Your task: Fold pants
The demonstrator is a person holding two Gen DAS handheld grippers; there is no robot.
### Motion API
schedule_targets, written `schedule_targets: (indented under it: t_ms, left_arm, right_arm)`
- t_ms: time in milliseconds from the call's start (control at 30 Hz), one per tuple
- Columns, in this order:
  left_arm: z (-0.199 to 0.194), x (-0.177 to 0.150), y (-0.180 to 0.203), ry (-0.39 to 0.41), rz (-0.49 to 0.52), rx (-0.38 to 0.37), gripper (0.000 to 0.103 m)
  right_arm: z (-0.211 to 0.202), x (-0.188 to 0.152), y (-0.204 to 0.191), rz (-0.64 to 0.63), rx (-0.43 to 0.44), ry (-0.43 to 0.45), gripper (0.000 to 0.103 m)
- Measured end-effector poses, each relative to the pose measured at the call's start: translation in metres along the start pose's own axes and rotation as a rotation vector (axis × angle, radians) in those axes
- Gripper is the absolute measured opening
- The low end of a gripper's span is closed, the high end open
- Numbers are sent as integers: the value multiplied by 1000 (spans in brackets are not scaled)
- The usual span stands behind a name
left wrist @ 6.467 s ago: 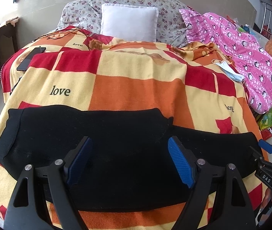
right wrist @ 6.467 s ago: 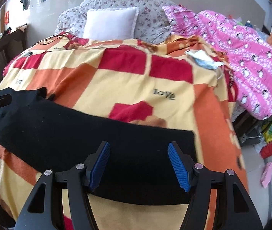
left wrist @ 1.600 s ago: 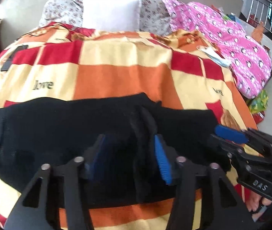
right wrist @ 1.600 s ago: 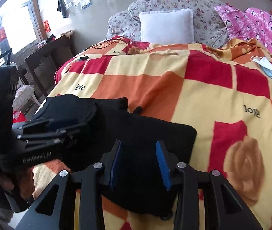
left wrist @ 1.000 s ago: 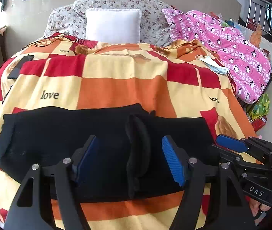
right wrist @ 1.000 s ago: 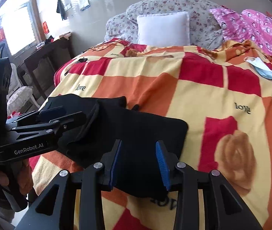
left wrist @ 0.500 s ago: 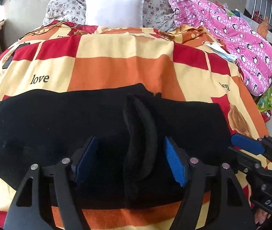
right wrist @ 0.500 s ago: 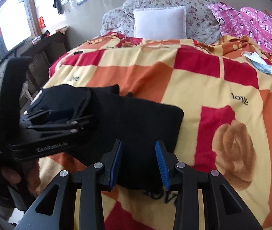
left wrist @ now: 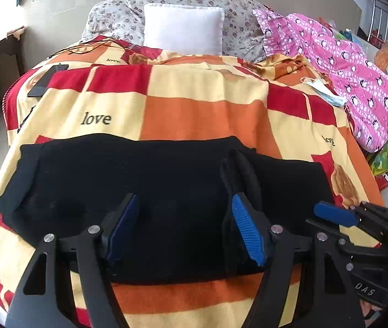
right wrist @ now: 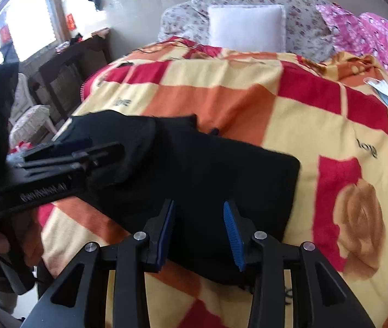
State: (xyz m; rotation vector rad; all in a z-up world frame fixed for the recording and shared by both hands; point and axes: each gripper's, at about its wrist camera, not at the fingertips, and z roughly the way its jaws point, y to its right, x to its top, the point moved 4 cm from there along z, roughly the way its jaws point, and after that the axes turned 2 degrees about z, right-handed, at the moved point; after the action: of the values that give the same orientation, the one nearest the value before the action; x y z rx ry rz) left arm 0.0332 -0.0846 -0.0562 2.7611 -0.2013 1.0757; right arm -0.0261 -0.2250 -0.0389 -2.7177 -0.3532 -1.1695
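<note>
Black pants (left wrist: 139, 180) lie crosswise on a checked red, orange and yellow blanket (left wrist: 199, 114) near its front edge. Their right end is folded back onto the middle, and a raised fold ridge (left wrist: 244, 175) stands there. My left gripper (left wrist: 185, 227) is open and empty over the middle of the pants. My right gripper (right wrist: 198, 232) is open and empty over the folded right part of the pants (right wrist: 210, 175). The right gripper also shows in the left wrist view (left wrist: 338, 216), and the left gripper shows in the right wrist view (right wrist: 65, 158).
A white pillow (left wrist: 183, 27) and floral pillows lie at the bed's head. A pink penguin-print quilt (left wrist: 352, 76) and a face mask (left wrist: 325, 93) lie at the right. A phone (left wrist: 43, 82) lies at the far left. Dark furniture (right wrist: 65, 82) stands left of the bed.
The right end of the pants has been folded onto the middle and let go. In the last second both grippers stay open over the pants; the left has shifted leftward off the fold ridge.
</note>
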Motion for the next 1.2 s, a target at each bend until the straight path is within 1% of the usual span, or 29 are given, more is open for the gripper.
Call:
schedule_targets:
  t_ms: [100,200,367,467,633,767,933,967,1033,1133,1200]
  left_arm:
    - [-8,0,-10,17,-17,14,70]
    - [-13,-1,-21,26,-37,27,71]
    - [-18,-5,-41,26,-69,53,71]
    - [-21,-6,-52,25,-96,54,71]
    - [-26,-7,-68,35,-144,34,71]
    - [-29,-7,-76,37,-153,22,71]
    - [-33,-9,-85,19,-152,17,71]
    - [-35,-10,-87,19,-154,19,72]
    - [-39,-11,-92,26,-165,25,74]
    - [-46,-14,-104,35,-194,35,75]
    - [-48,-17,-111,33,-211,36,77]
  right_arm:
    - [2,9,-12,-30,-5,9,39]
    - [11,16,-22,-46,9,2,39]
    - [40,18,-27,-50,-1,-47,39]
    - [37,20,-30,-58,-12,-43,41]
    - [30,27,-31,-61,-21,-25,42]
    - [46,22,-28,-38,-24,-55,44]
    - [32,27,-31,-27,-22,-32,45]
    - [28,29,-33,-32,-18,-21,49]
    - [27,30,-36,-35,-8,-17,52]
    - [31,32,-41,-45,-5,-35,52]
    - [28,35,-47,-60,4,-25,52]
